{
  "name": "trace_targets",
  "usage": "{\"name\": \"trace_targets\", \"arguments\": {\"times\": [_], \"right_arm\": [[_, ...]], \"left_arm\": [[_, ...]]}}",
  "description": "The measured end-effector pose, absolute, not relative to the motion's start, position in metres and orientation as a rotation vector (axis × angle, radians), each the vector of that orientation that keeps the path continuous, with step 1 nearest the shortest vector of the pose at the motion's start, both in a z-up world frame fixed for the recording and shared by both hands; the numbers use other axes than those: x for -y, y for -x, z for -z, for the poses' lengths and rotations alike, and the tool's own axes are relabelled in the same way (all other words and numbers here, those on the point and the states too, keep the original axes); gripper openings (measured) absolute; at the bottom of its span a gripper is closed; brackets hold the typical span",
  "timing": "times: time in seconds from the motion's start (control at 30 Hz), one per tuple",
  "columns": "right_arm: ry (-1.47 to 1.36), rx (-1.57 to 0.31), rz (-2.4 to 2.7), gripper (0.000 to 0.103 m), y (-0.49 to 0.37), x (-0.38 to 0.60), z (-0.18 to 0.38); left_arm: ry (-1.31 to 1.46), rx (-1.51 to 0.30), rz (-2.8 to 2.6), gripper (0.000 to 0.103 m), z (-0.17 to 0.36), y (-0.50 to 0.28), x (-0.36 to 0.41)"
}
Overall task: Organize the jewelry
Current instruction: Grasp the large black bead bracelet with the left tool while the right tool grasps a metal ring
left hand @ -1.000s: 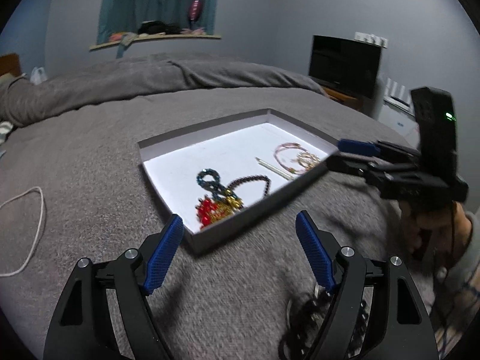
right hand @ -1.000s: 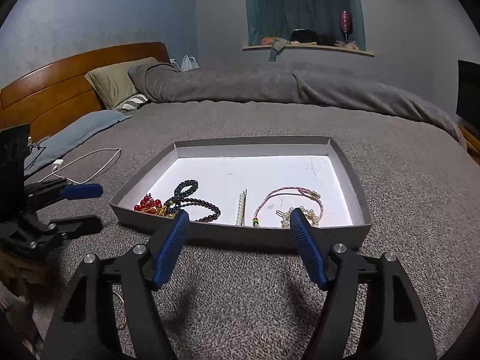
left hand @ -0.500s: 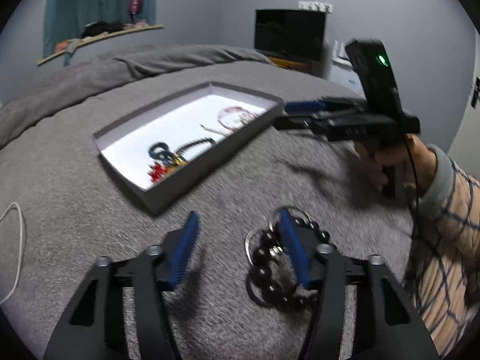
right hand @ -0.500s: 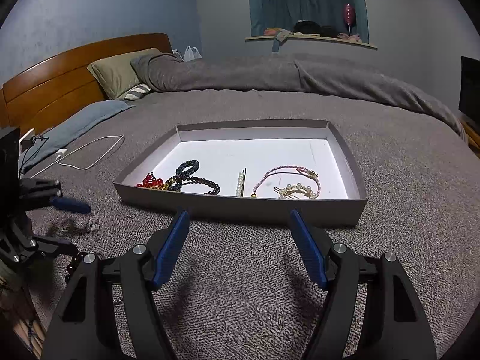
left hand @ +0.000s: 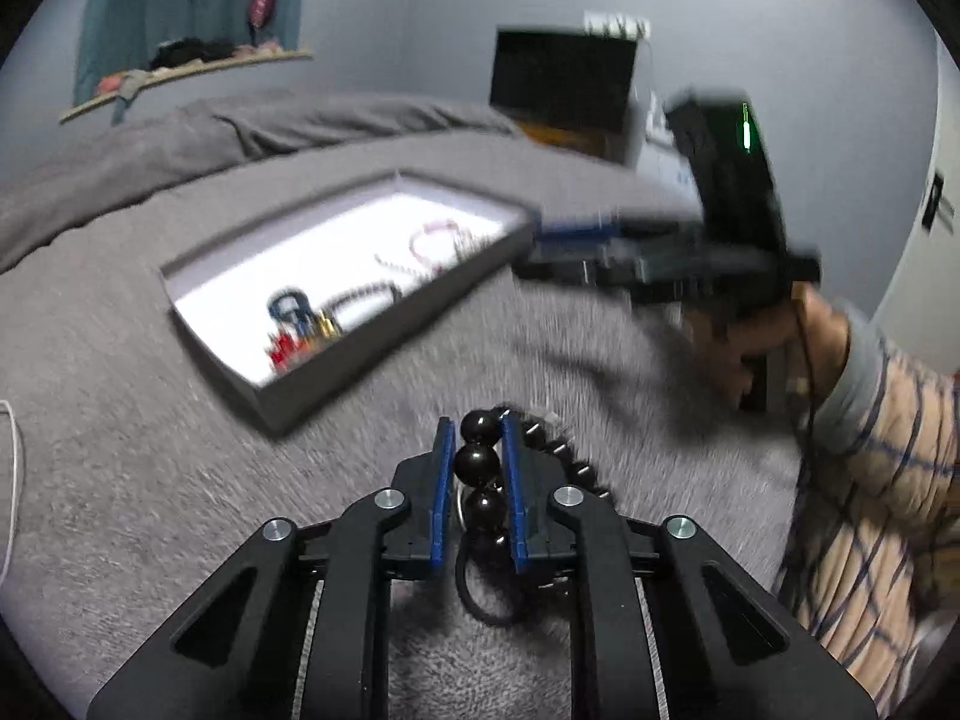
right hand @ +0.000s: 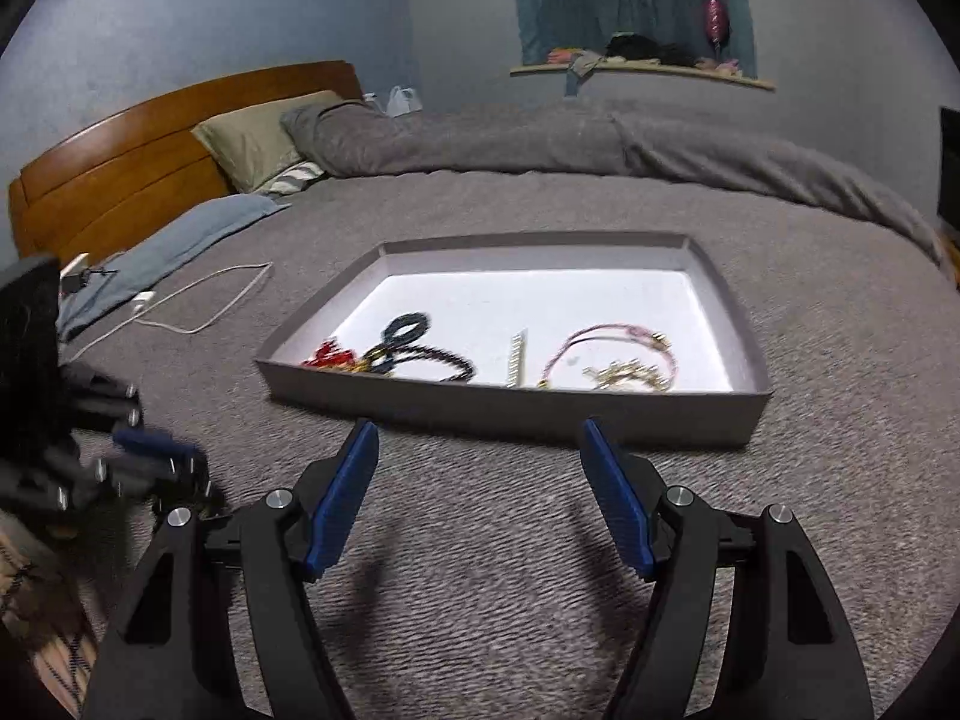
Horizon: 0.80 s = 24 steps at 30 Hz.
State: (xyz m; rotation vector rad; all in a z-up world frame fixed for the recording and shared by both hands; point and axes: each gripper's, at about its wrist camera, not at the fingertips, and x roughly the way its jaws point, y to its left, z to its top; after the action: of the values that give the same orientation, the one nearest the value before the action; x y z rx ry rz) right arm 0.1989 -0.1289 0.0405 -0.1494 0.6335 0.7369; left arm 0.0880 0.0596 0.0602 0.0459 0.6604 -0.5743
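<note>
1. Since a moment ago, the left gripper [left hand: 474, 427] has swung away from the tray and come over the black bead bracelet [left hand: 478, 463], and its jaws have gone from wide apart to nearly together.
2. Its jaws are closing now, and the blue pads [left hand: 443, 480] sit on both sides of the big black beads, touching them.
3. Part of the bracelet lies on the grey bed cover [left hand: 150, 480], curving off to the right of the jaws, and a thin dark loop hangs below the beads.
4. Beyond the bracelet sits the grey tray [right hand: 600, 414] with a white floor, flat on the bed.
5. Inside the tray, near its front wall, are red beads [right hand: 327, 354], a dark bead bracelet [right hand: 438, 357], a thin pearl clip [right hand: 517, 357], a pink cord bracelet [right hand: 612, 339] and a small gold and pearl piece [right hand: 624, 375].
6. The right gripper [right hand: 480, 468] hangs just in front of the tray, its jaws spread wide with only bed cover between them.
7. From the left camera a hand [left hand: 774, 342] in a checked sleeve [left hand: 888, 468] holds that gripper, but the picture is blurry.
8. Off to the side a white cable [right hand: 198, 306] lies on the bed, near a wooden headboard [right hand: 132, 168] and a pillow [right hand: 258, 138].
</note>
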Motion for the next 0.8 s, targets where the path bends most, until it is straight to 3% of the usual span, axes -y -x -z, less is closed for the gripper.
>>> {"name": "trace_targets", "arguments": {"times": [0.43,0.57,0.73,0.8], "right_arm": [[0.331,-0.710,-0.920,0.068,-0.166,0.084,-0.017],[0.389,-0.736,-0.916,0.043,-0.162,0.075,-0.008],[0.412,-0.764,-0.927,0.039,-0.160,0.068,-0.003],[0.426,-0.763,-0.935,0.031,-0.157,0.066,-0.002]], "left_arm": [[0.076,-0.659,0.382,0.015,-0.064,-0.105,-0.103],[0.081,-0.711,0.315,0.015,-0.054,-0.111,-0.113],[0.073,-0.737,0.318,0.015,-0.049,-0.113,-0.113],[0.065,-0.753,0.313,0.015,-0.045,-0.115,-0.110]]}}
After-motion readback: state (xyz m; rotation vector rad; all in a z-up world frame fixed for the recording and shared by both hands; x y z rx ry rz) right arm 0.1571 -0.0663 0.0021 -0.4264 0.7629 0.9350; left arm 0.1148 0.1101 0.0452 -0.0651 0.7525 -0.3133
